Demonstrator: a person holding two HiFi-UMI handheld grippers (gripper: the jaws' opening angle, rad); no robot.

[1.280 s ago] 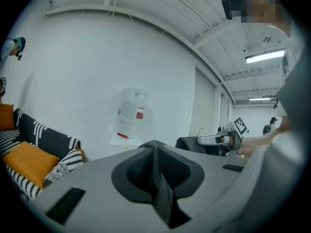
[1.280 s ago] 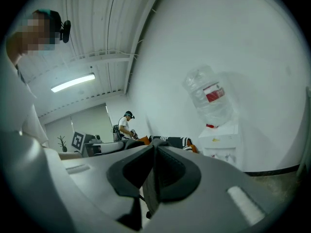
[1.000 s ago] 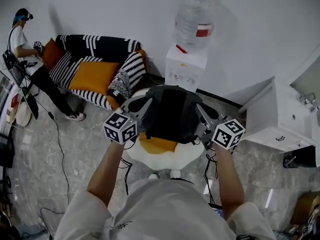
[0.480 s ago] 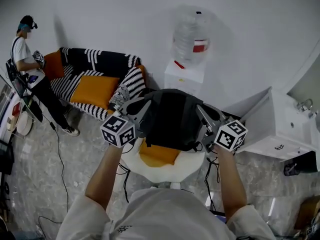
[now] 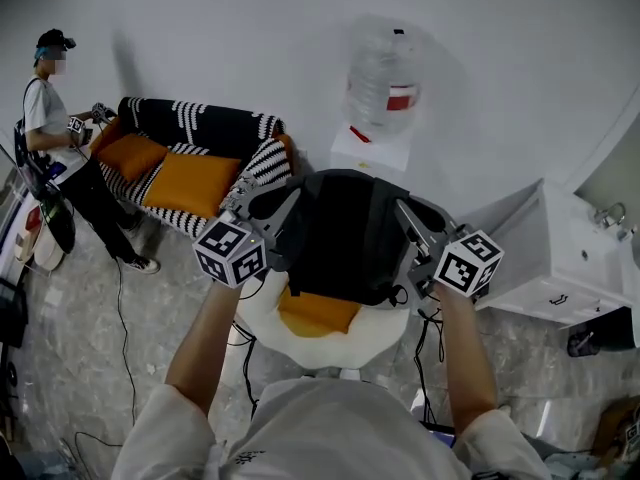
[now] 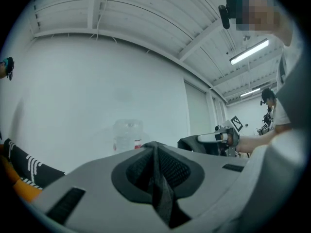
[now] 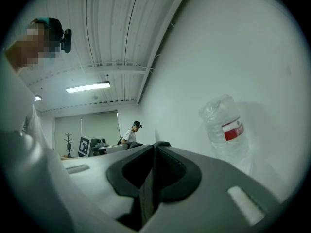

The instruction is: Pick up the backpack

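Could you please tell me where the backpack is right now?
Head view, centre: the backpack is held between the left claw and right claw, above the white stool, before the water dispenser.

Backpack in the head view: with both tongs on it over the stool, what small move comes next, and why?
Probably lift straight up, evenly: the left tongs and right tongs are each shut on the backpack, which hangs directly over the stool's orange cushion, clearance unclear.
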